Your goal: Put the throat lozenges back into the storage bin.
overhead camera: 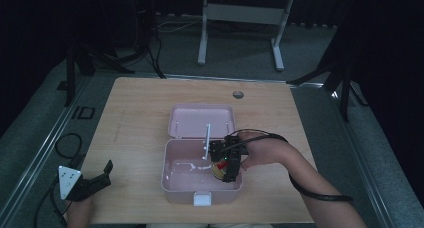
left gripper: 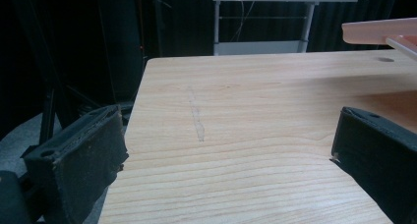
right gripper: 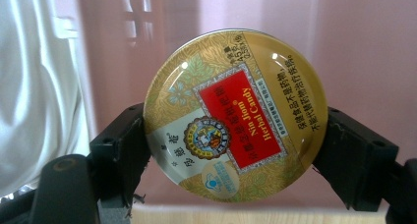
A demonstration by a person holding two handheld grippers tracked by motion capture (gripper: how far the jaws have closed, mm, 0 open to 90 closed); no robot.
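Observation:
A round gold candy tin (right gripper: pixel 235 115) with a red label sits between my right gripper's jaws, which press on its two sides. In the high view this right gripper (overhead camera: pixel 224 169) reaches down into the open pink box (overhead camera: pixel 175 185), at its right side, with the candy tin (overhead camera: pixel 218 170) just showing under it. The box's lid (overhead camera: pixel 200 119) stands open behind. My left gripper (overhead camera: pixel 102 174) rests open near the table's front left corner, far from the box. Its jaws stand wide apart over bare wood in the left gripper view, with the left gripper (left gripper: pixel 226 150) holding nothing.
The wooden table (overhead camera: pixel 135 118) has a small round hole (overhead camera: pixel 238 94) at its far edge. A white latch (overhead camera: pixel 202 199) sits on the box's front wall. A white desk frame (overhead camera: pixel 240 18) stands on the floor beyond the table. Cables lie left of the table.

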